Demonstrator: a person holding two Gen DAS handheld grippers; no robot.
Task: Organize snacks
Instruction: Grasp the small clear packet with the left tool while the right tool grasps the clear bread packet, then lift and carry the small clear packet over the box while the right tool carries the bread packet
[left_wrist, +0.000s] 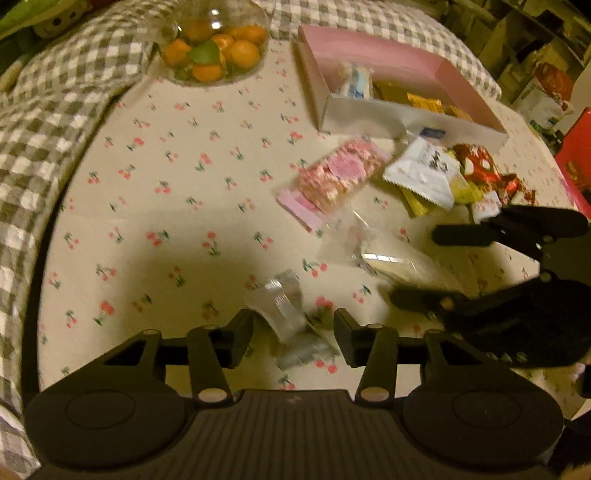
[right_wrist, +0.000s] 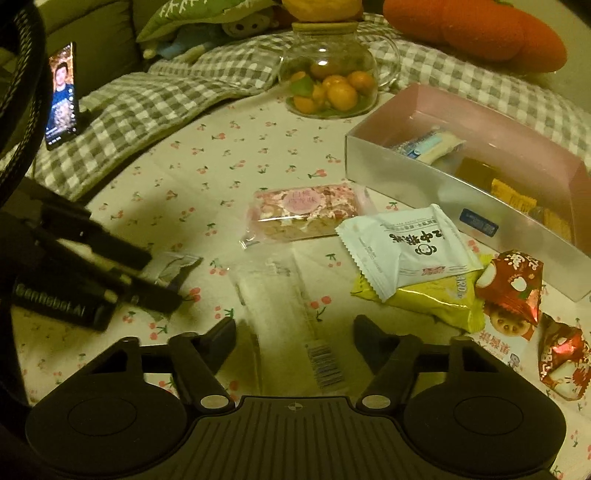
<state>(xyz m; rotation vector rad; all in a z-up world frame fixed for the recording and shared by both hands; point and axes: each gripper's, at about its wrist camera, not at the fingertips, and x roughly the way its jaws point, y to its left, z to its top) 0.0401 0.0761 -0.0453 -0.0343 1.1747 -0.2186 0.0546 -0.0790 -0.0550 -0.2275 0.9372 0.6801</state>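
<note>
The right gripper (right_wrist: 294, 334) points steeply down with its jaws part open, one on each side of a long clear-wrapped snack (right_wrist: 284, 314) without pressing it. That snack lies flat on the tabletop (right_wrist: 177, 177), its long axis running away from the gripper, barcode end nearest.

The left gripper (left_wrist: 293, 338) also stands part open, straddling a small clear packet (left_wrist: 280, 306) that lies slanted on the cloth; whether its pads touch the packet I cannot tell.

Beyond lies a pink-labelled cake bar (right_wrist: 306, 210), long axis crosswise, then a white packet (right_wrist: 406, 247) overlapping a yellow one (right_wrist: 436, 302), with red wrapped sweets (right_wrist: 513, 284) beside them. Farther back sits the pink box (right_wrist: 399, 166) already holding several snacks, and a glass jar of oranges (right_wrist: 328, 88).
</note>
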